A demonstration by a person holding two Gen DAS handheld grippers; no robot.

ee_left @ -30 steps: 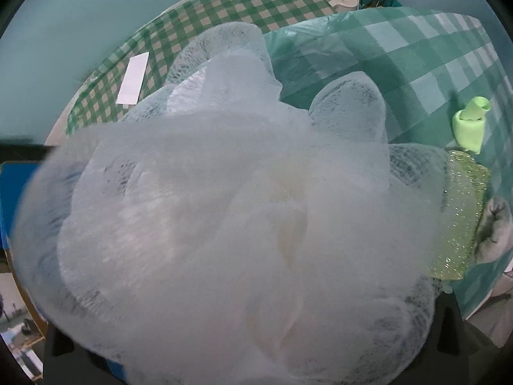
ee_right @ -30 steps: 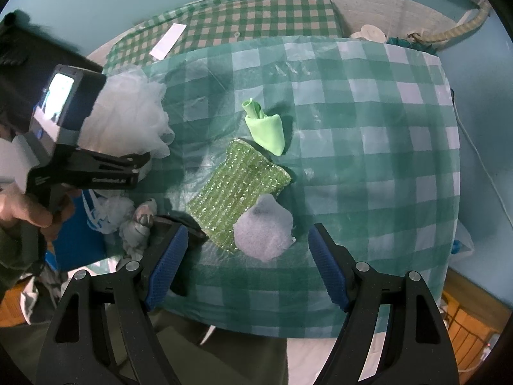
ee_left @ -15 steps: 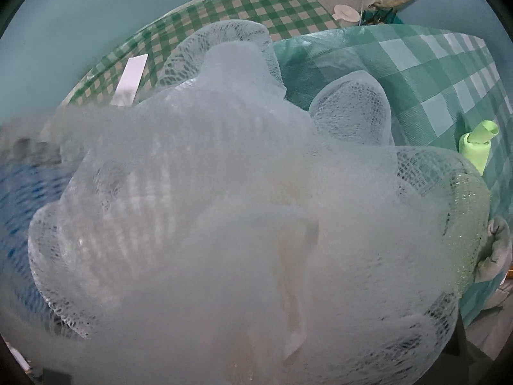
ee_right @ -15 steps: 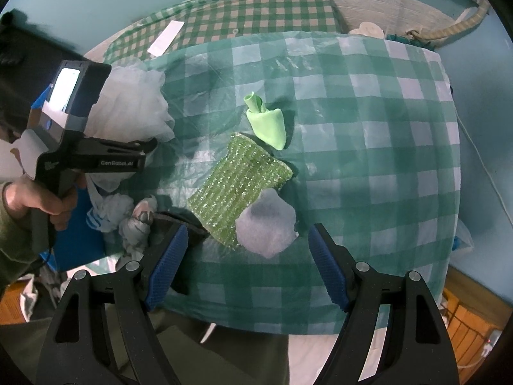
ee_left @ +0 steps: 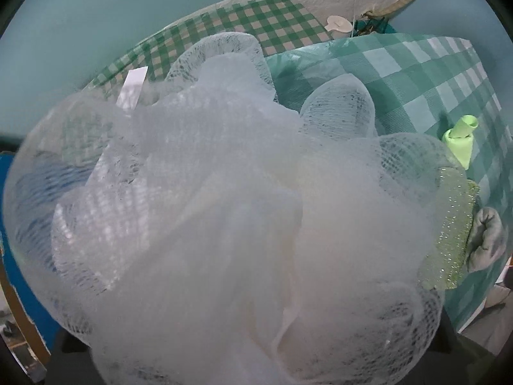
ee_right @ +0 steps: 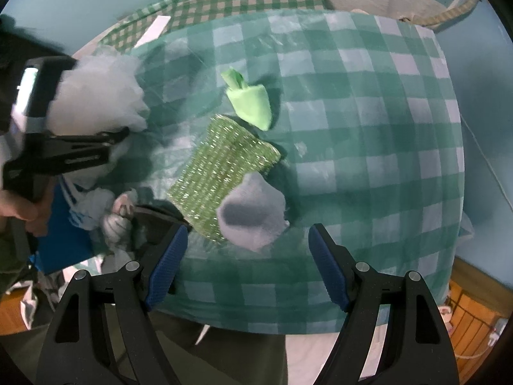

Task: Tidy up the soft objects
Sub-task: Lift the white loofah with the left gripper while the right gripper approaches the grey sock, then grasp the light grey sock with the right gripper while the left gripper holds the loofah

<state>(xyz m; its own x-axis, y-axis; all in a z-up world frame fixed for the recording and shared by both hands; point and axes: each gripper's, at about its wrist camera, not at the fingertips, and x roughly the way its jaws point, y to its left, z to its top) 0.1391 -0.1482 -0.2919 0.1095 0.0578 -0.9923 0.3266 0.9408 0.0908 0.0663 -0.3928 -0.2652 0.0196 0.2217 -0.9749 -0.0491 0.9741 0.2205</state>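
A white mesh loofah [ee_left: 224, 208] fills the left wrist view and hides my left fingers. In the right wrist view the loofah [ee_right: 99, 96] bulges at the table's left corner. My left gripper [ee_right: 115, 118] points down on it, its jaws closing around it. My right gripper [ee_right: 247, 256] stands open over the near table edge, nothing between its blue pads. Just beyond it a pale grey soft pad [ee_right: 251, 215] lies on a glittery green sponge [ee_right: 221, 173]. A light green cloth piece [ee_right: 251, 106] lies farther back.
A teal chequered cloth [ee_right: 352, 128] covers the table. A crumpled grey sock [ee_right: 118, 218] and a blue box [ee_right: 61, 240] sit at the left edge. A white card [ee_right: 152, 30] lies on a second chequered surface behind. Wooden furniture [ee_right: 474, 314] stands at the lower right.
The loofah has bunched tighter in front of the left camera. In the right wrist view the left gripper has tilted a little. The right gripper's jaws keep the same width.
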